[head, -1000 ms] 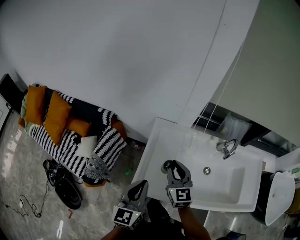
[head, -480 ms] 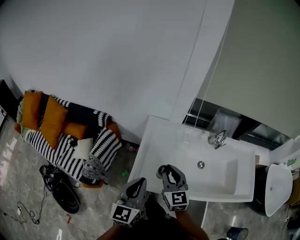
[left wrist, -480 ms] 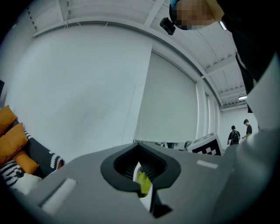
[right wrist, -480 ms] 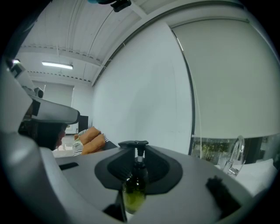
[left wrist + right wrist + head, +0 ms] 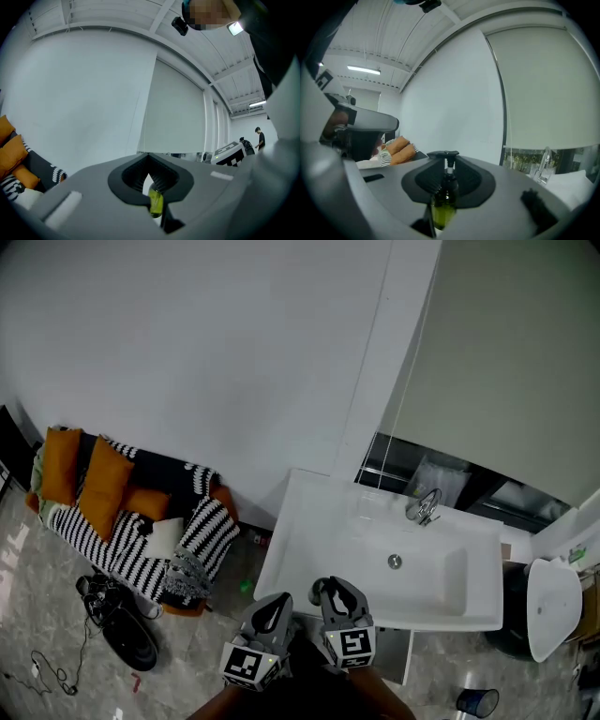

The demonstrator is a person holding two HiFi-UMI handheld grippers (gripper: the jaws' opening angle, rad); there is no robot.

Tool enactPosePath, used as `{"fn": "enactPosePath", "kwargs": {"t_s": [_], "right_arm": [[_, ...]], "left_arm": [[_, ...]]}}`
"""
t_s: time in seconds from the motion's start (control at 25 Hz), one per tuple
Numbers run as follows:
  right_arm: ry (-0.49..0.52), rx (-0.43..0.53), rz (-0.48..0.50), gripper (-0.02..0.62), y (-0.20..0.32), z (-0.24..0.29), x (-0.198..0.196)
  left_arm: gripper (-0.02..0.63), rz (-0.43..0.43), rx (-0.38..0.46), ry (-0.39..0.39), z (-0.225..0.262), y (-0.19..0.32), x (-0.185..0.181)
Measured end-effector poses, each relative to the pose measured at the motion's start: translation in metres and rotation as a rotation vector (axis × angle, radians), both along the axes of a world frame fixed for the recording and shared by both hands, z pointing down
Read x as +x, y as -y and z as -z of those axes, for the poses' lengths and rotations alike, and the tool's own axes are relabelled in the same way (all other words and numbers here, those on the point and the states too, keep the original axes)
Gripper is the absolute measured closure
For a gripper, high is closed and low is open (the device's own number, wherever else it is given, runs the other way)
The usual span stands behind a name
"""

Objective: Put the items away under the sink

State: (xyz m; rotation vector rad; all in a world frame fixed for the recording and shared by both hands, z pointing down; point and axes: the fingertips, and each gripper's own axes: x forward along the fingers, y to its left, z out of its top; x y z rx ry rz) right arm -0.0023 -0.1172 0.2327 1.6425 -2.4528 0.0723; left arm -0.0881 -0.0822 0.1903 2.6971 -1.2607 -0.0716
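My right gripper point(image 5: 330, 591) is shut on a dark green pump bottle point(image 5: 444, 199), which stands upright between the jaws in the right gripper view. My left gripper point(image 5: 273, 612) is shut on a small yellow-green thing point(image 5: 156, 203), of which only a sliver shows low between the jaws. Both grippers are held close together at the bottom of the head view, just in front of the white sink point(image 5: 309, 521) at its front left corner. The faucet point(image 5: 424, 506) stands at the sink's back edge. The space under the sink is mostly hidden.
A sofa point(image 5: 122, 512) with orange cushions and a striped blanket stands at the left, with dark gear point(image 5: 127, 638) on the floor before it. A white toilet point(image 5: 553, 606) and a blue cup point(image 5: 476, 701) are at the right. A white panel point(image 5: 397, 654) shows below the sink.
Both grippers have drawn back from over the sink's front left part to just in front of its edge. The head view has shifted, so the sink sits further from the grippers.
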Motion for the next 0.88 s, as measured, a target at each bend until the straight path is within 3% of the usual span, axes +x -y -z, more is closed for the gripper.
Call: {"fn": "enactPosePath", "kwargs": {"t_s": [0.88], "right_arm": [[0.0, -0.005, -0.057, 0.525, -0.102, 0.011, -0.009]], "left_arm": [[0.598, -0.054, 0.0, -0.054, 0.009, -0.078, -0.011]]}}
